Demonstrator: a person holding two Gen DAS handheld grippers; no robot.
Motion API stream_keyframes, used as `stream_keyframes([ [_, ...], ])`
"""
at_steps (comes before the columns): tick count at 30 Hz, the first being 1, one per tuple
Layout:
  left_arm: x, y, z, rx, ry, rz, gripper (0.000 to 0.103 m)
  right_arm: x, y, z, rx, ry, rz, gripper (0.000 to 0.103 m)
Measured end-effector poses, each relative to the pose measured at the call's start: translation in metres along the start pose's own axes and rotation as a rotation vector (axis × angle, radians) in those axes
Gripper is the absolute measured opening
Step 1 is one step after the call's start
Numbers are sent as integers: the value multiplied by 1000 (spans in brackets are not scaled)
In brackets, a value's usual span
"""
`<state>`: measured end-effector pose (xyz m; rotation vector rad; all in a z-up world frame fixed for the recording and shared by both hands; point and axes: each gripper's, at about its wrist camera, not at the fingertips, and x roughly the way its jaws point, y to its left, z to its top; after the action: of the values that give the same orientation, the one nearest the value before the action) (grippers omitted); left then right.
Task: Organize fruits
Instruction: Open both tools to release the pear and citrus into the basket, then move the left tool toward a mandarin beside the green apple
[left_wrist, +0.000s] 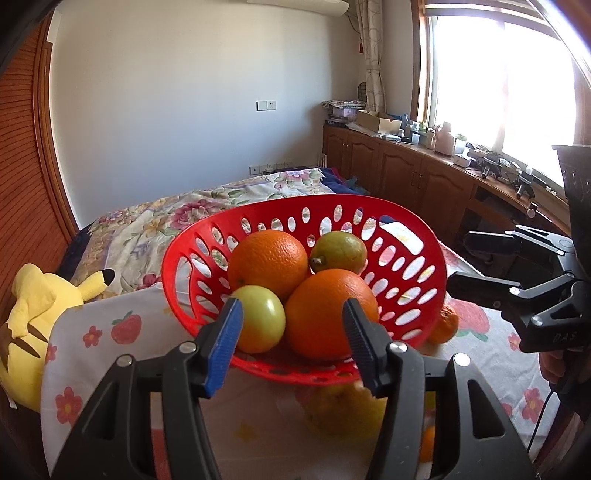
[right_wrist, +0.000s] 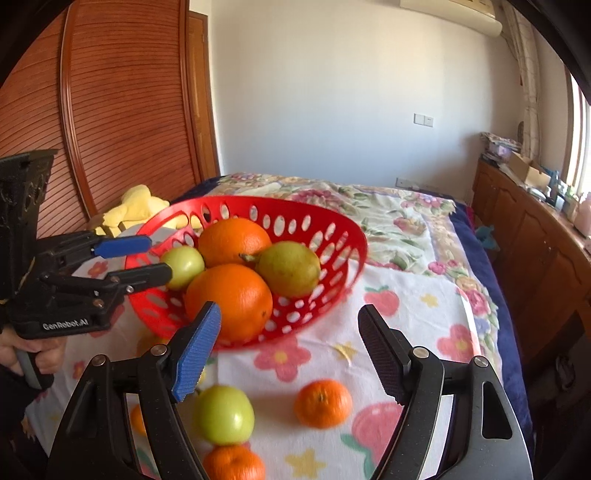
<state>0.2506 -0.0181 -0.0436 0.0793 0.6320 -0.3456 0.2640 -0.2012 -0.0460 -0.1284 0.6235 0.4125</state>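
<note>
Four fruits are already gathered in the red basket (right_wrist: 334, 236), which is tilted on the flowered cloth (right_wrist: 417, 317). The left gripper (left_wrist: 291, 332) is parted at the basket's near rim, nothing clamped. The right gripper (right_wrist: 290, 347) is held open and empty above a green apple (right_wrist: 225, 413) and a mandarin (right_wrist: 322, 403). One loose fruit must next be straddled and closed on.

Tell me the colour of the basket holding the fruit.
Red, with oval holes through its wall. The basket shows best in the right wrist view.
</note>
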Motion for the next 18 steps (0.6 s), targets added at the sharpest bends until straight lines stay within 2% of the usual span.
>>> stream_keyframes([
  [11, -34, -22, -40, -26, 3, -9, 60, -29, 6, -42, 67, 34, 34, 79],
  [18, -46, -34, -67, -54, 23, -27, 60, -40, 17, -68, 72, 49, 18, 76],
])
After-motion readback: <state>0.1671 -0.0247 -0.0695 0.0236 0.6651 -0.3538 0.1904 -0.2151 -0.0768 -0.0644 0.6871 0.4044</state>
